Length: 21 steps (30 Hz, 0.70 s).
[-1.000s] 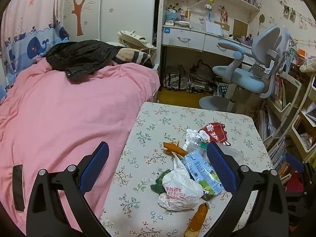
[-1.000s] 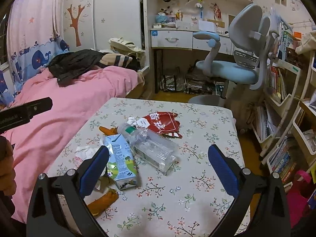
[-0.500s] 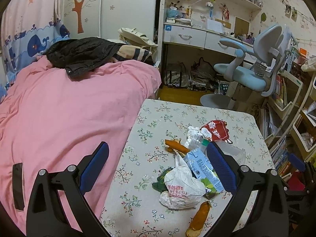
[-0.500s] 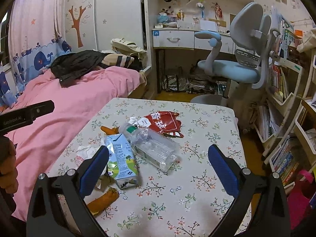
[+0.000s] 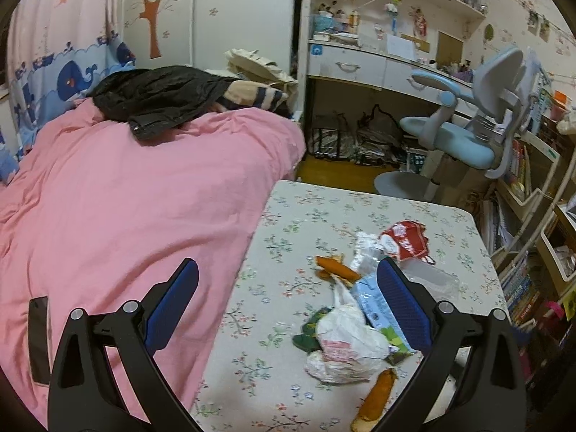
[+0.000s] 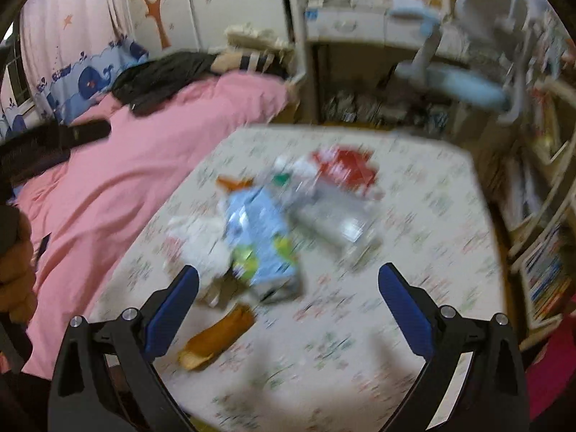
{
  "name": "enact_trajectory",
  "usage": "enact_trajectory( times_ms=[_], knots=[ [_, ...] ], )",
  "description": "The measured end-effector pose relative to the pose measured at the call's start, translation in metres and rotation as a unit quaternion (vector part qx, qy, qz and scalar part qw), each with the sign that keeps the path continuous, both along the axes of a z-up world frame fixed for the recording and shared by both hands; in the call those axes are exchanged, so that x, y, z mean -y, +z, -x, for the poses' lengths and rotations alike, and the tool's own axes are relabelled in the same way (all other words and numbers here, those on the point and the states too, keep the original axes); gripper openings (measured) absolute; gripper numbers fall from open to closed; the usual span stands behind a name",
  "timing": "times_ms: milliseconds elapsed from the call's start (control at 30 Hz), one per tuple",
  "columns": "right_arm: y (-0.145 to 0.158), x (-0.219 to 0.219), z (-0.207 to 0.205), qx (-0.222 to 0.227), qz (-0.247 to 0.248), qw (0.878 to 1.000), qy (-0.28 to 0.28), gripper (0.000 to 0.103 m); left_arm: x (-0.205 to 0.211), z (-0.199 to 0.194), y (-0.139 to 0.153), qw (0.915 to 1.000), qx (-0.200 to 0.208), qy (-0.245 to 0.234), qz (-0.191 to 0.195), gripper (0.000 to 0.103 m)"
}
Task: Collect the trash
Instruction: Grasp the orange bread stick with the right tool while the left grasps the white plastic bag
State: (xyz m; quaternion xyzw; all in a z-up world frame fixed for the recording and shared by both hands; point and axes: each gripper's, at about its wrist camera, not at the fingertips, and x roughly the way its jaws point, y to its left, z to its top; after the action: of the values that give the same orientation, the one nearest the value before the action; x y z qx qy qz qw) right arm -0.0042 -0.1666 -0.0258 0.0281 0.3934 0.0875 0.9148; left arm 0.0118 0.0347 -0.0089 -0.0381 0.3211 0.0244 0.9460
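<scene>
- Trash pile ahead of me on the floral table (image 5: 288,370): a crumpled white plastic bag (image 5: 345,345) lies between my left claw's (image 5: 288,295) fingers, nearer the right one.
- Just right of the bag, a light-blue drink carton (image 5: 374,306) runs under my left claw's right fingertip (image 5: 399,295) in the picture; I can't tell whether they touch.
- A green scrap (image 5: 306,334) peeks out at the bag's left edge.
- One orange peel (image 5: 374,396) lies nearer to me than the bag, another (image 5: 334,268) beyond it.
- Farther out sit a clear plastic bottle (image 5: 428,277) and a red wrapper (image 5: 406,239), close together.
- My left claw is spread wide, gripping nothing, hanging above the table's near-left part with its left finger over the pink bedspread (image 5: 126,198).
- Right wrist view is smeared with blur: the carton (image 6: 259,241) sits just ahead between my right claw's (image 6: 288,293) fingers, left of centre.
- There too, the white bag (image 6: 196,241) is left of the carton and a peel (image 6: 216,334) lies nearest me by the left finger.
- The bottle (image 6: 331,216) and red wrapper (image 6: 345,169) sit beyond, toward the right.
- My right claw is also wide apart and empty, above the table (image 6: 414,252).
- Off past the table stand a blue-grey desk chair (image 5: 468,133) and a white desk (image 5: 360,68).
</scene>
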Motion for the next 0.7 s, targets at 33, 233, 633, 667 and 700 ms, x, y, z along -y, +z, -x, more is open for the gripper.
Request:
enact_trajectory(
  times_ms=[33, 233, 633, 667, 700],
  knots=[
    [-0.006, -0.004, -0.001, -0.015, -0.005, 1.000, 0.010, 0.090, -0.005, -0.002, -0.001, 1.0000, -0.003, 0.006, 0.002, 0.096],
    [-0.037, -0.030, -0.003, -0.077, 0.005, 0.996, 0.052, 0.068, -0.025, -0.013, -0.011, 0.9993, -0.033, 0.020, 0.002, 0.096],
    [-0.067, -0.059, 0.002, -0.101, 0.050, 0.989, 0.096, 0.034, 0.004, -0.030, -0.063, 0.9890, -0.132, -0.066, 0.011, 0.096],
    [-0.068, -0.057, 0.004, -0.102, 0.061, 0.988, 0.095, 0.029, 0.010, -0.031, -0.067, 0.9887, -0.133, -0.070, -0.003, 0.096],
    [-0.069, -0.054, 0.004, -0.103, 0.064, 0.988, 0.095, 0.028, 0.013, -0.033, -0.072, 0.9884, -0.135, -0.068, -0.016, 0.096]
  ],
)
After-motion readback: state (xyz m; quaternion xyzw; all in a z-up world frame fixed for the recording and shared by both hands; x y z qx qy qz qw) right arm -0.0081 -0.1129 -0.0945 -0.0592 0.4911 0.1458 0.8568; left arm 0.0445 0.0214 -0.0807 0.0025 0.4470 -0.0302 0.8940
